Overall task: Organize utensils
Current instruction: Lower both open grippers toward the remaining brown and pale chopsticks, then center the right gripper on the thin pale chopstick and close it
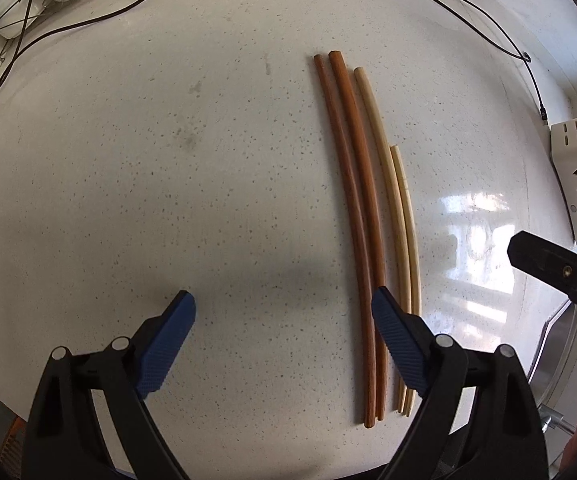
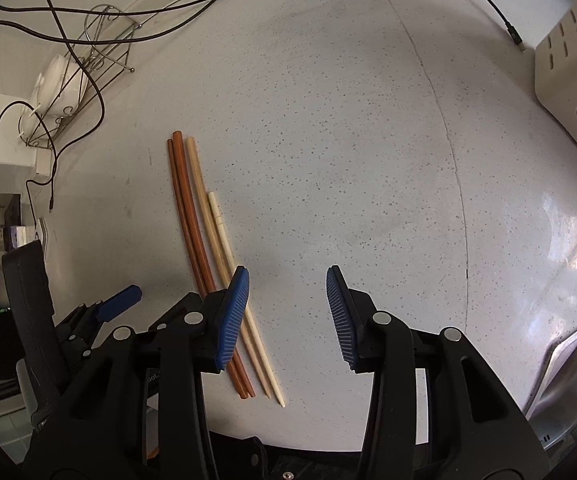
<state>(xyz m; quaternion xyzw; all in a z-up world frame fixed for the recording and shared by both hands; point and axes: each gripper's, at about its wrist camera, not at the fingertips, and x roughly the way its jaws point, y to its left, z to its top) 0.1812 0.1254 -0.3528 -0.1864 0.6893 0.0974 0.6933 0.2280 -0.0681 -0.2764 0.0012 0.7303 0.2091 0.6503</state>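
Two brown chopsticks [image 1: 352, 200] and two pale chopsticks [image 1: 398, 216] lie side by side on the white speckled counter [image 1: 168, 160]. My left gripper [image 1: 282, 304] hangs open over the counter, pointing down. Its right finger [image 1: 392, 332] covers the near part of the brown pair, and nothing is gripped. In the right wrist view the brown chopsticks [image 2: 186, 216] and pale chopsticks [image 2: 204, 200] run under the left finger [image 2: 232, 312]. My right gripper [image 2: 287, 284] is partly open with only bare counter between its pads. The left gripper [image 2: 120, 300] shows at that view's lower left.
A wire rack with white dishes [image 2: 72, 88] stands at the back left, with dark cables [image 2: 208, 0] trailing across the counter. A cream perforated box [image 2: 564, 76] sits at the right. A steel sink edge [image 2: 568, 380] lies at the near right.
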